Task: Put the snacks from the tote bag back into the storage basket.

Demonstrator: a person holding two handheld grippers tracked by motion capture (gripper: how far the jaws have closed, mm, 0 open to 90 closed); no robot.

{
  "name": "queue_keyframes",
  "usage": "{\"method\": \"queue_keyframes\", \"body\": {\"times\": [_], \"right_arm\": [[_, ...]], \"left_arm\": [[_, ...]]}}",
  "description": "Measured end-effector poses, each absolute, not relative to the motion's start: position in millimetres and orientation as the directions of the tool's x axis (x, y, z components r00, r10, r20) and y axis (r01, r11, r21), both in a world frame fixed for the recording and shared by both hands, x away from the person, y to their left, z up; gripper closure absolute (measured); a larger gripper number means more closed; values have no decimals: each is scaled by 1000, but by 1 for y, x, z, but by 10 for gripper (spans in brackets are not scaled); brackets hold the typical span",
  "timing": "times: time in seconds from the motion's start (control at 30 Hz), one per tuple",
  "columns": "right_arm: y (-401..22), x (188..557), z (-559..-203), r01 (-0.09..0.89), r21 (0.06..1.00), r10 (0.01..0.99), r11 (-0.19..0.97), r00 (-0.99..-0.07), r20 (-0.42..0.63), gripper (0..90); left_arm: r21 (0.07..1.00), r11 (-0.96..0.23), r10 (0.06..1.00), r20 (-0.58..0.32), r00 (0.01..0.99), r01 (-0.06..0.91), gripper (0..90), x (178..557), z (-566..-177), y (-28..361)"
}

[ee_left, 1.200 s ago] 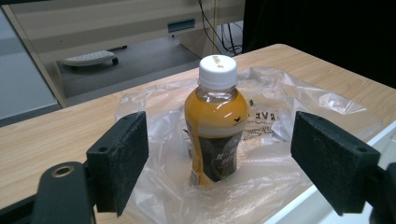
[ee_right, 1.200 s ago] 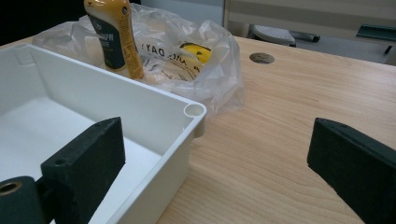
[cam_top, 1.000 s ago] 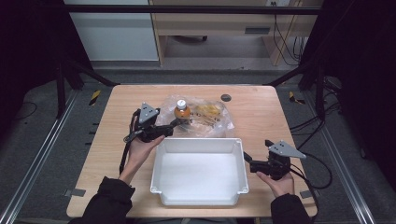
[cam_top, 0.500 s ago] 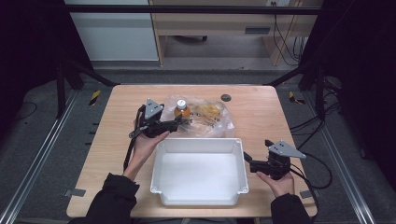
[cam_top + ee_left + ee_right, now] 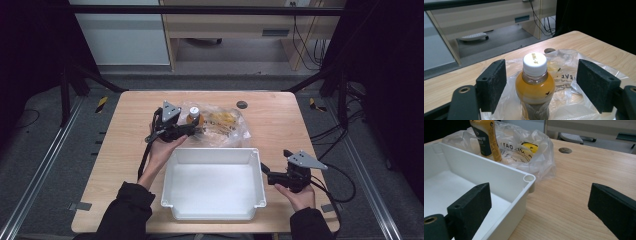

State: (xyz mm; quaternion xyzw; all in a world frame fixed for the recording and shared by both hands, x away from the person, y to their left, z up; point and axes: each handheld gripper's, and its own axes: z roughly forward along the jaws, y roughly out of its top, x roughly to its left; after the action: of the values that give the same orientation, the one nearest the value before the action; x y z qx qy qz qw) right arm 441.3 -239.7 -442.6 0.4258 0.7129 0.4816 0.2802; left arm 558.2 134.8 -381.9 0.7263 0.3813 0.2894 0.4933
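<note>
Bottle (image 5: 535, 85) cut off below by the lower edge of the left gripper view, base hidden in the plastic bag (image 5: 564, 82); cut off above in the right gripper view, cap out of frame. Label print too small to read. Bag contents (image 5: 223, 121) blurred behind crinkled film, unidentifiable beyond yellow patches. White tray (image 5: 506, 180) cropped at left and bottom of the right gripper view. Contact between pads (image 5: 492, 83) and bottle not discernible from above. Round mark (image 5: 242, 104) on the counter (image 5: 300, 125) too small to identify.
</note>
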Motion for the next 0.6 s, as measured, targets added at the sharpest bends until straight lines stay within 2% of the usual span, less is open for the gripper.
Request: {"method": "queue_keyframes", "body": {"times": [0.27,0.6], "right_arm": [[-240,441,-442,337,926,876,172,-482,12,51],[-240,441,-443,337,925,875,174,-484,12,51]], "left_arm": [[933,-227,847,48,529,278,278,567,-385,128],[935,-215,863,48,502,281,368,574,-391,124]]}}
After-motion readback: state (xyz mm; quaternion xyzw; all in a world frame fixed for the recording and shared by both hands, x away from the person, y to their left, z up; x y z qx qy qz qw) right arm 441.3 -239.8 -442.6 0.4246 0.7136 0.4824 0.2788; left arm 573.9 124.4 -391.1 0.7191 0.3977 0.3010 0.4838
